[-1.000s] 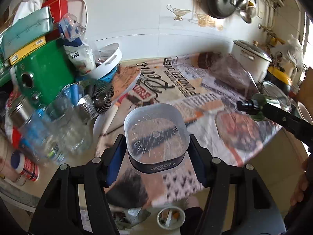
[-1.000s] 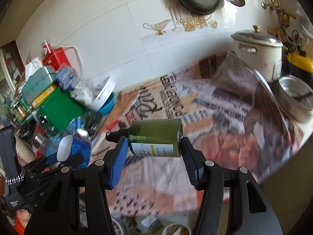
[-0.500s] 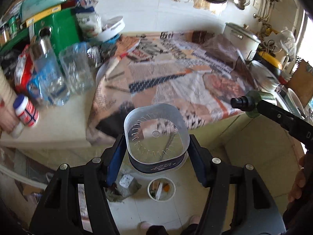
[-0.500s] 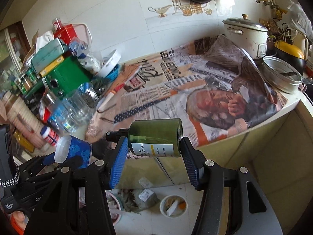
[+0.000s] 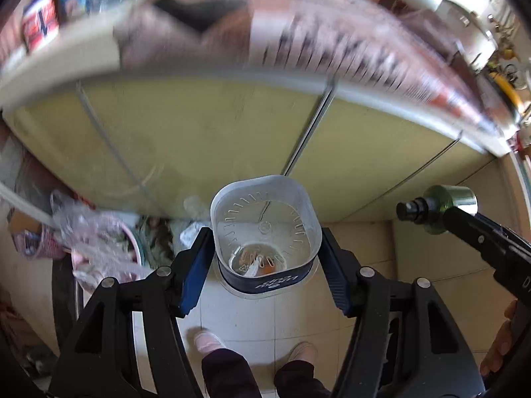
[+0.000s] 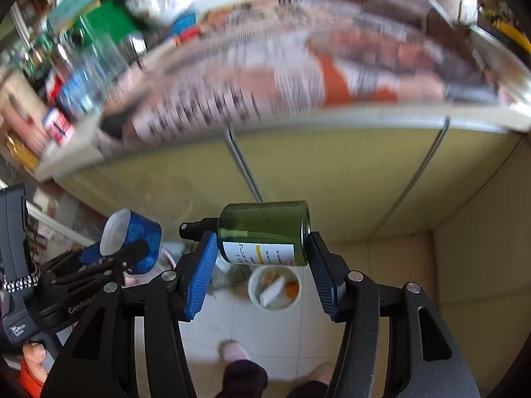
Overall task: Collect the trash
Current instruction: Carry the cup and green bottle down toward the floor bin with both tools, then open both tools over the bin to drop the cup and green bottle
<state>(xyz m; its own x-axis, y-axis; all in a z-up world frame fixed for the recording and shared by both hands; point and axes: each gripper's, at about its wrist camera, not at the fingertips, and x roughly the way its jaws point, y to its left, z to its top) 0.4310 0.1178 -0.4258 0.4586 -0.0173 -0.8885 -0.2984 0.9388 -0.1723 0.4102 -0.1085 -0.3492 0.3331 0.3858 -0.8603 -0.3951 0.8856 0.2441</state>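
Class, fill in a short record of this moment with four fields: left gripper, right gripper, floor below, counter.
left gripper: shut on clear plastic cup, open end toward camera
right gripper: shut on green bottle, held sideways, black cap pointing left
floor below: white bin with scraps, on pale tiles, beneath both grippers
counter: newspaper-covered, blurred, above yellow cabinet doors

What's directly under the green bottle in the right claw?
Below the green bottle, on the tiled floor, stands a small white bin holding paper scraps and something orange. The bottle covers the bin's far rim, so the rest of its contents are hidden.
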